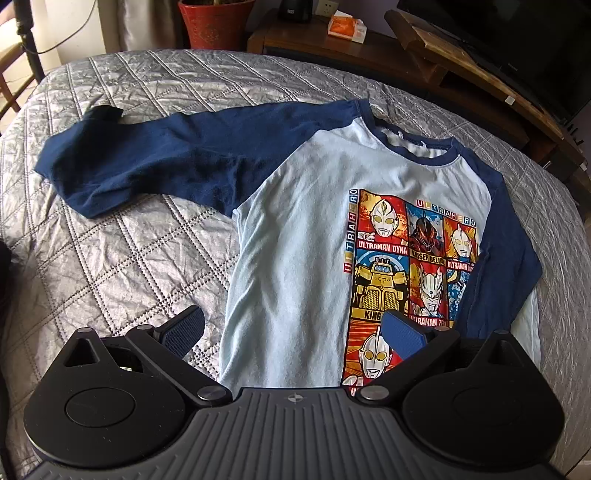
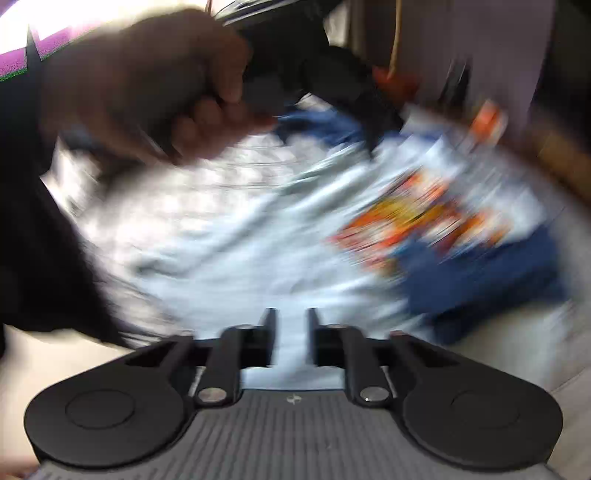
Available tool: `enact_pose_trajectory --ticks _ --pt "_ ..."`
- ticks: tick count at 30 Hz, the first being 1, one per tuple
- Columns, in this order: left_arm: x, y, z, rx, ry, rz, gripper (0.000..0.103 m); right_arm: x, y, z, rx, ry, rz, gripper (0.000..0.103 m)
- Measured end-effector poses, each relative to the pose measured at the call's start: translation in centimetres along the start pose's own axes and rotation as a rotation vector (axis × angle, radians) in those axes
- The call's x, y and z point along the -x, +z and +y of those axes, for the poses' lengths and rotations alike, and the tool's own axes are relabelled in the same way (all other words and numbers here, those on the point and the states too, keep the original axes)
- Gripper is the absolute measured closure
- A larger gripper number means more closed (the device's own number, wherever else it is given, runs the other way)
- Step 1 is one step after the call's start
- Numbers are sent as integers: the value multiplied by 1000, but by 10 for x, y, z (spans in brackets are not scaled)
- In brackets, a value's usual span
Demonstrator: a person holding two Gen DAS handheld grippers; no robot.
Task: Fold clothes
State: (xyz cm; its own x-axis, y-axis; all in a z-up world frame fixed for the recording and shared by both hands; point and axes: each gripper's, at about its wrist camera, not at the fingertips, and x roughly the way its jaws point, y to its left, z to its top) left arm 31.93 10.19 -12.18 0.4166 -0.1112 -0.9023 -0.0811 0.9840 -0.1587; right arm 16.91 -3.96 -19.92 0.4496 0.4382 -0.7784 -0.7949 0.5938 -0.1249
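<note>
Left wrist view: released left claw point(image 1: 293, 328) just above shirt point(image 1: 306, 221) hem; right claw point(image 2: 291, 339) slightly parted, empty.

The right wrist view is motion-blurred throughout. The shirt point(image 2: 229, 236) shows only as pale streaks; its print point(image 2: 424, 218) at 3 o'clock is unreadable. The hand point(image 2: 155, 85) at 11 o'clock is smeared. In the left wrist view, the left gripper point(image 1: 293, 332) body hides the shirt hem at 6 o'clock. The television point(image 1: 517, 33) is cut off at 1 o'clock.
</note>
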Motion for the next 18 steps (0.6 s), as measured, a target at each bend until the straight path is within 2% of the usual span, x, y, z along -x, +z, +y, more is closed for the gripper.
enact_pose_trajectory --ticks 1,4,7,10,12,18 --pt "0 0 0 0 -1 0 1 1 -1 7 75 -85 -9 75" --pt "0 1 0 0 -2 2 1 -12 -3 4 247 -203 11 72" --pt "-1 1 0 0 -3 3 1 -25 -9 -4 349 -273 40 68" --pt "-2 0 -1 -3 -2 5 1 -35 -16 -4 475 -305 78 54" --pt "-2 0 -2 -4 -1 6 1 -39 -22 0 576 -318 87 53" --pt "-4 0 -3 -8 0 9 1 -53 -22 2 690 -343 68 55"
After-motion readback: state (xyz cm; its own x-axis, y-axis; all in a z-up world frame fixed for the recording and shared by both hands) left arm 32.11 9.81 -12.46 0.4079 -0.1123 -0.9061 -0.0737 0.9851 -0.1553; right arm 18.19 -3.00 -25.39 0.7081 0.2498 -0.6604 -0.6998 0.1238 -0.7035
